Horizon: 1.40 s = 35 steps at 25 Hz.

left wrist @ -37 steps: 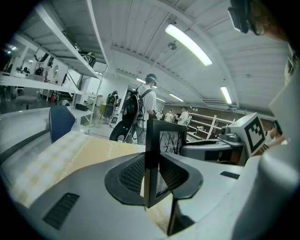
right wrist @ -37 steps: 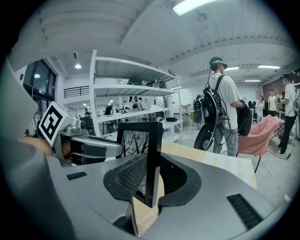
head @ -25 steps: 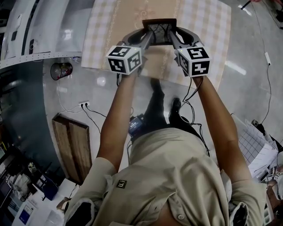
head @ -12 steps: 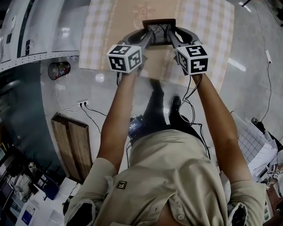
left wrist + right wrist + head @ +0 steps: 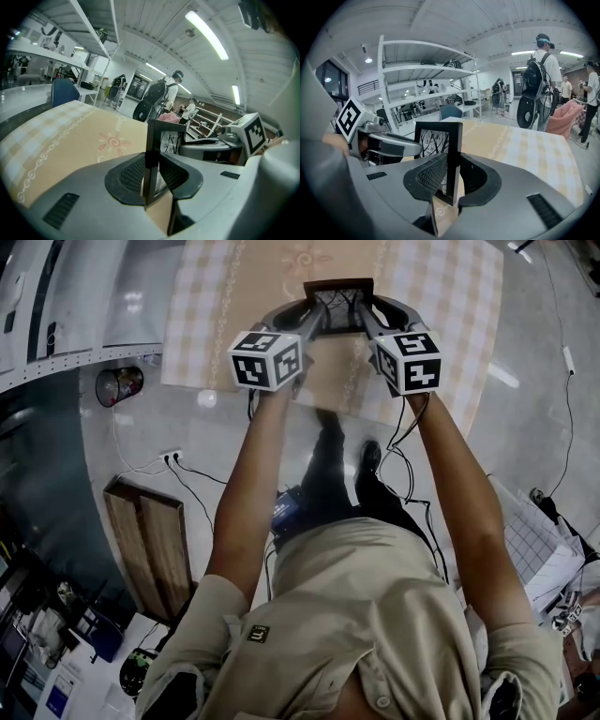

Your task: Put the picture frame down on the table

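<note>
Here, the picture frame (image 5: 337, 304) stood upright, held from both sides. The left gripper (image 5: 151, 177) had its jaws closed on the frame's left edge, and the right gripper (image 5: 453, 180) had its jaws closed on the right edge. The frame was over the table (image 5: 450, 315), inward of its near edge and midway between its side edges. Whether the frame's lower edge touched the checked cloth (image 5: 211, 324) could not be told.

- You have no legible words or numbers in any view.
- Left marker cube (image 5: 265, 359), at 11 o'clock, and right marker cube (image 5: 409, 362), at 1 o'clock: black-and-white square codes only.
- Your shirt patch (image 5: 257, 634), near 6 o'clock: too small to read.
</note>
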Available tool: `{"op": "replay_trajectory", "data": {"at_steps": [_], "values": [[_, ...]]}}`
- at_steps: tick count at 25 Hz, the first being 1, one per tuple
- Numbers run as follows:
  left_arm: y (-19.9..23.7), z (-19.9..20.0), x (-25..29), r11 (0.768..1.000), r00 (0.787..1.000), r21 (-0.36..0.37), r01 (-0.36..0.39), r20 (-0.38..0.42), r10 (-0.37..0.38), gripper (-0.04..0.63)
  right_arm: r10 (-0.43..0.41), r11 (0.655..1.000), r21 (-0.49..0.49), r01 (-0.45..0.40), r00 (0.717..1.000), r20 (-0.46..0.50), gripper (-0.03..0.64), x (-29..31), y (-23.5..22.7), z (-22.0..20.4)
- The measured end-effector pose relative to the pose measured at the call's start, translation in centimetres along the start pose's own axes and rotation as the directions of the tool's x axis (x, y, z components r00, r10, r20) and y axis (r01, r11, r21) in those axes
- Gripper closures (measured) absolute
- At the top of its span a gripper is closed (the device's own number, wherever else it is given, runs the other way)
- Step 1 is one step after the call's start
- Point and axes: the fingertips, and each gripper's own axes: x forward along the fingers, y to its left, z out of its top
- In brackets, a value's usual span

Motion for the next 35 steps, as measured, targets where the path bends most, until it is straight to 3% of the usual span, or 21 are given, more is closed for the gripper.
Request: {"op": "replay_trajectory", "data": {"at_steps": [20, 35], "values": [[2.3, -0.6, 2.3, 0.999, 0.999, 0.022, -0.042, 0.006, 0.041, 0.508, -0.029, 1.0, -0.009, 0.029, 1.0, -0.01, 0.528, 3.1, -1.4, -1.0], [4.6, -1.4, 4.0, 0.991, 0.992, 0.055, -0.124, 0.004, 0.124, 0.491, -0.051, 0.998, -0.023, 0.051, 0.999, -0.001, 0.528, 6.1, -2.3, -1.7]]}}
